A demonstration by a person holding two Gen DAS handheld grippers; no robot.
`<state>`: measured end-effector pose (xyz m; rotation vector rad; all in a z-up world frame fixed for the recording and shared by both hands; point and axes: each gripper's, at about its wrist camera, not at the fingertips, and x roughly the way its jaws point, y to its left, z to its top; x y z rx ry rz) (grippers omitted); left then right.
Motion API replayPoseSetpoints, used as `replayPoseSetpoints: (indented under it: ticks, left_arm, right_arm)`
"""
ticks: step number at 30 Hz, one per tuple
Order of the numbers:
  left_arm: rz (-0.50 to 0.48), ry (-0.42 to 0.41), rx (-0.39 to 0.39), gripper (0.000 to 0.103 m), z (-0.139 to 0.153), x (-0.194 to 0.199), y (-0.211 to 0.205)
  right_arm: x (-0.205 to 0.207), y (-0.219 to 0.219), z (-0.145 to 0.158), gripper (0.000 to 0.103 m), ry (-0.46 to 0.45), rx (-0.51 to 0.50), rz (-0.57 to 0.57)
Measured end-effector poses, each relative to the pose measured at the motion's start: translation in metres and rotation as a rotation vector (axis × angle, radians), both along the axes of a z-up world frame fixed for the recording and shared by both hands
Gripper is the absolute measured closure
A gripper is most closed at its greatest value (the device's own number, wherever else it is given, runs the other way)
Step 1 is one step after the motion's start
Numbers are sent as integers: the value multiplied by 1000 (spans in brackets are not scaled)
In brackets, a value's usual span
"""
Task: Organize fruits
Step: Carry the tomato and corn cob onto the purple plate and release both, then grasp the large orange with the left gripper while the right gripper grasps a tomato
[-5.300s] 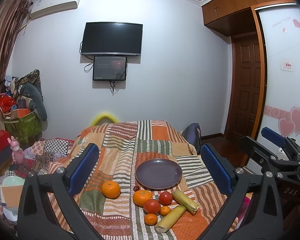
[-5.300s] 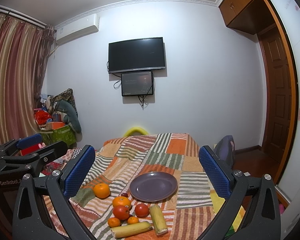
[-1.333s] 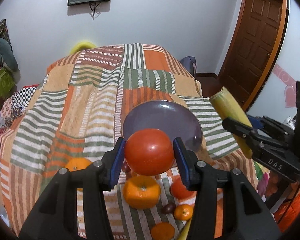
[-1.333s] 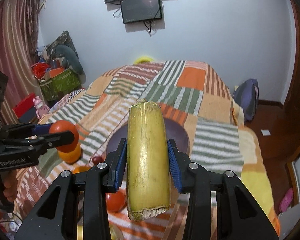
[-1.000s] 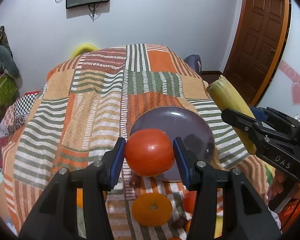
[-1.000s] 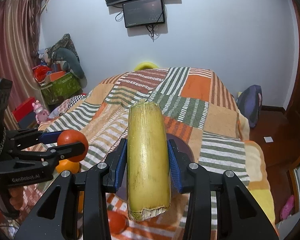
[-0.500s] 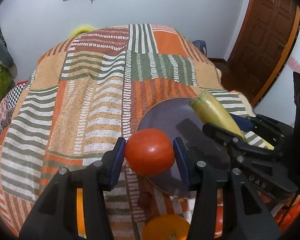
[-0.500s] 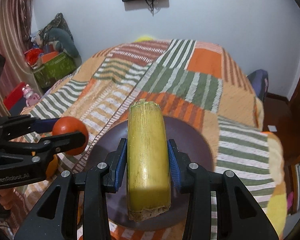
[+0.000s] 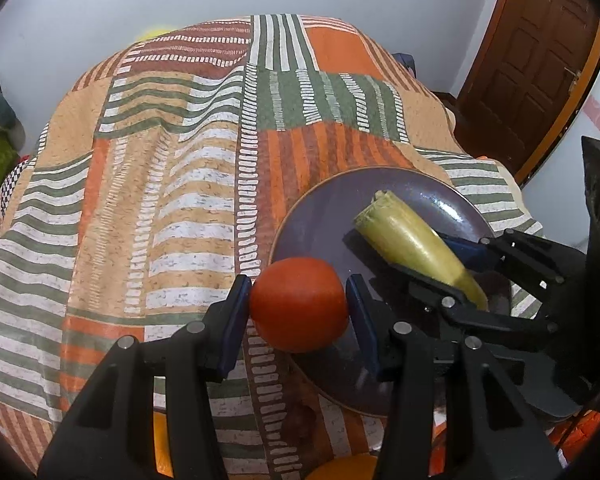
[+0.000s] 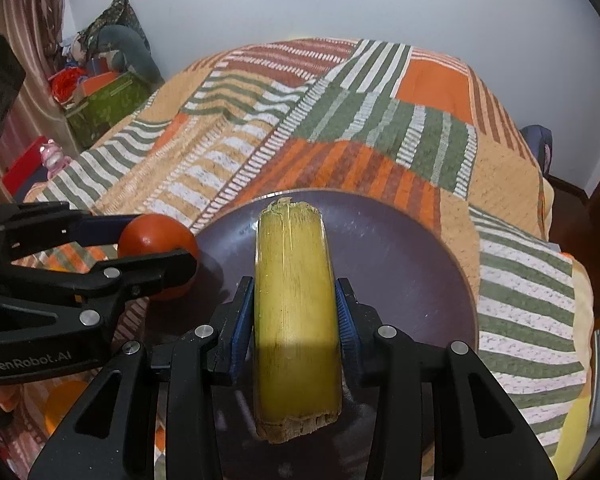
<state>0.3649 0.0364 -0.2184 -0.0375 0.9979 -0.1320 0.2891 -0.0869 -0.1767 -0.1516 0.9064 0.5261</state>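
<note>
At the left, our left gripper [image 9: 298, 312] is closed on a red tomato [image 9: 298, 309], its blue pads [image 9: 235, 312] pressed to either flank; the fruit hangs over the near-left rim of the purple plate [image 9: 324, 216], which lies ahead and to the right of this gripper on the patchwork cloth [image 9: 171, 184]. Moving right, our right gripper [image 10: 295, 316] is closed on a yellow-green stalk segment [image 10: 295, 320], which points forward along the fingers over the middle of the plate [image 10: 400, 264]; whether its far end touches the dish we cannot tell. Nothing rests free on the plate, so we judge that no item is yet deposited and both releases remain. Orange fruit [image 9: 340, 470] shows at the lower edge, beneath the left gripper and short of the plate, so further pieces are still to be gathered.
</note>
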Motion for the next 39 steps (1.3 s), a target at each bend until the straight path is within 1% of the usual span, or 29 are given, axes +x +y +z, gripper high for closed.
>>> replayPoseSetpoints:
  ticks: [5, 10, 13, 16, 17, 19, 24, 33, 39]
  left_arm:
    - [-12, 19, -12, 55, -7, 6, -4]
    - [-16, 19, -27, 55, -9, 10, -7]
    - [-34, 1, -7, 54, -5, 9, -12]
    - [-58, -20, 25, 50, -1, 6, -17]
    - [-59, -25, 27, 47, 1, 5, -16]
    - [-52, -31, 26, 47, 3, 3, -14]
    - [-11, -47, 4, 47, 14, -8, 4]
    - [49, -81, 31, 47, 34, -49, 42]
    - [102, -82, 34, 44, 38, -80, 76]
  right_arm:
    - [4, 0, -8, 67, 24, -5, 3]
    - [5, 1, -7, 67, 23, -13, 9]
    - [7, 0, -8, 66, 38, -4, 11]
    - [7, 0, -7, 66, 43, 5, 18]
    - [6, -1, -6, 66, 42, 9, 19]
    - [3, -1, -3, 66, 34, 8, 21]
    - [-2, -2, 9, 66, 7, 3, 6]
    - [-19, -9, 30, 66, -25, 18, -31]
    - [-40, -9, 46, 66, -60, 7, -39]
